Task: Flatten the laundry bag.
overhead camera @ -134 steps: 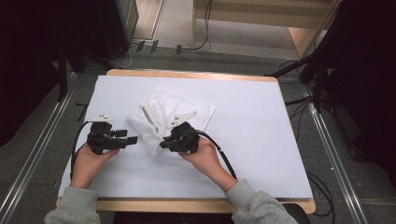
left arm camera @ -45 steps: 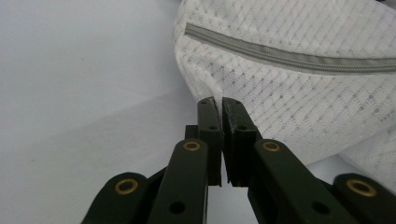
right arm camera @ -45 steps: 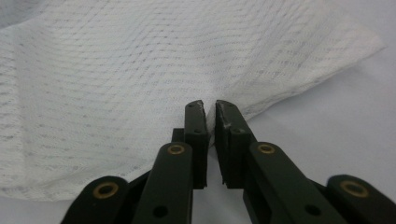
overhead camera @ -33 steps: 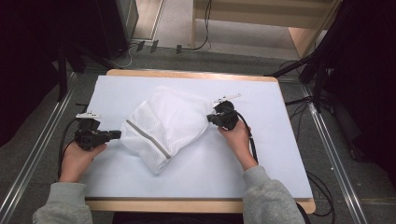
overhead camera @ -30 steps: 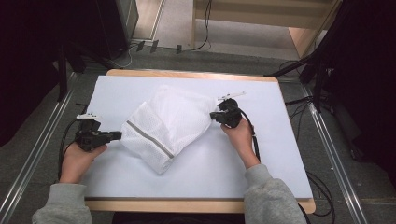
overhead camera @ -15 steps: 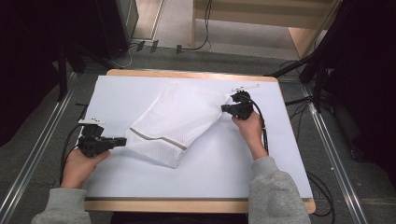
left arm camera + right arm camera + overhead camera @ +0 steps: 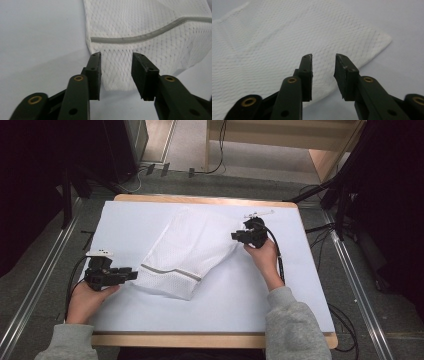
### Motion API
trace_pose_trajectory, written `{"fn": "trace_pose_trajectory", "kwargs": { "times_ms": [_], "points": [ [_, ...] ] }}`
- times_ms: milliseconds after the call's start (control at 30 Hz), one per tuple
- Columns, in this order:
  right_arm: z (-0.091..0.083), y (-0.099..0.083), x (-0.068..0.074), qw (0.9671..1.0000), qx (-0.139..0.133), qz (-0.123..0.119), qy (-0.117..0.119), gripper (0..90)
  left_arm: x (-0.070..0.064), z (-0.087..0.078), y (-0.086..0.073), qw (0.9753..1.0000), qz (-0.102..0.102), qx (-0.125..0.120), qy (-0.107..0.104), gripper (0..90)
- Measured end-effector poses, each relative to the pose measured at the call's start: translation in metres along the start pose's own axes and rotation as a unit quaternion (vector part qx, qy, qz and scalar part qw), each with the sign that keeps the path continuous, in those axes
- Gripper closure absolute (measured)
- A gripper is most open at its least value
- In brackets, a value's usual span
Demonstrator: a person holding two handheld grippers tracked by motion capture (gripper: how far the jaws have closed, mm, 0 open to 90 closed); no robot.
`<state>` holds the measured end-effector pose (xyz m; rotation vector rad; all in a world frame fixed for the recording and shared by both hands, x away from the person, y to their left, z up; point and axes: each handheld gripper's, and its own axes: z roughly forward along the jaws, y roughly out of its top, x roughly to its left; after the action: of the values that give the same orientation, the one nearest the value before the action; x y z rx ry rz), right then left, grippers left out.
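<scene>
A white mesh garment (image 7: 187, 252) with a grey stripe lies spread flat across the middle of the white table cover (image 7: 150, 215). My left gripper (image 7: 131, 273) sits at the garment's lower left corner, open, its jaws parted over the mesh edge (image 7: 117, 75) below the grey stripe (image 7: 140, 37). My right gripper (image 7: 236, 236) is at the garment's right corner, open, with the mesh (image 7: 287, 50) lying under and ahead of its jaws. Nothing is pinched between either pair of jaws.
The wooden table edge (image 7: 200, 340) runs along the front. Metal rails (image 7: 30, 290) flank the table on the floor, and cables (image 7: 345, 320) trail at the right. Bare cover lies in front of the garment and at the far left.
The garment went from a crumpled heap to a flat spread. My right gripper moved right and away; my left gripper drew toward the near left. Both jaws have let go of the cloth.
</scene>
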<state>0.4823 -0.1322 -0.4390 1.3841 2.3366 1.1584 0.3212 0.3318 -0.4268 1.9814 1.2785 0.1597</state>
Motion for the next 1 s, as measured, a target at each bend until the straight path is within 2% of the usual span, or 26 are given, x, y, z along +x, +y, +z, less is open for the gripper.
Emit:
{"fn": "trace_pose_trajectory", "kwargs": {
  "times_ms": [67, 267, 533, 667, 800, 933, 1000],
  "points": [
    [-0.008, 0.001, 0.003, 1.0, -0.004, -0.001, 0.005, 67.1, 0.001, 0.0, 0.004, 0.9999, 0.009, -0.003, 0.006, 57.8],
    [-0.025, -0.01, 0.019, 0.9995, -0.009, -0.016, 0.026, 67.0, 0.008, 0.011, 0.018, 0.9999, 0.009, -0.006, 0.01, 56.6],
    [-0.041, -0.031, 0.042, 0.9982, -0.007, -0.042, 0.043, 66.9, 0.016, 0.034, 0.038, 0.9996, 0.016, 0.015, 0.02, 55.7],
    [-0.05, -0.046, 0.053, 0.9971, -0.015, -0.05, 0.057, 66.8, 0.017, 0.047, 0.048, 0.9993, 0.025, 0.017, 0.021, 54.0],
    [-0.054, -0.063, 0.068, 0.9952, -0.013, -0.066, 0.071, 67.0, 0.02, 0.058, 0.056, 0.9992, 0.024, 0.025, 0.022, 53.0],
    [-0.053, -0.074, 0.082, 0.9931, -0.002, -0.084, 0.081, 67.7, 0.02, 0.065, 0.061, 0.9987, 0.032, 0.03, 0.027, 52.4],
    [-0.053, -0.079, 0.088, 0.9926, 0.004, -0.085, 0.087, 68.3, 0.021, 0.069, 0.063, 0.9986, 0.029, 0.034, 0.029, 52.3]
  ]
}}
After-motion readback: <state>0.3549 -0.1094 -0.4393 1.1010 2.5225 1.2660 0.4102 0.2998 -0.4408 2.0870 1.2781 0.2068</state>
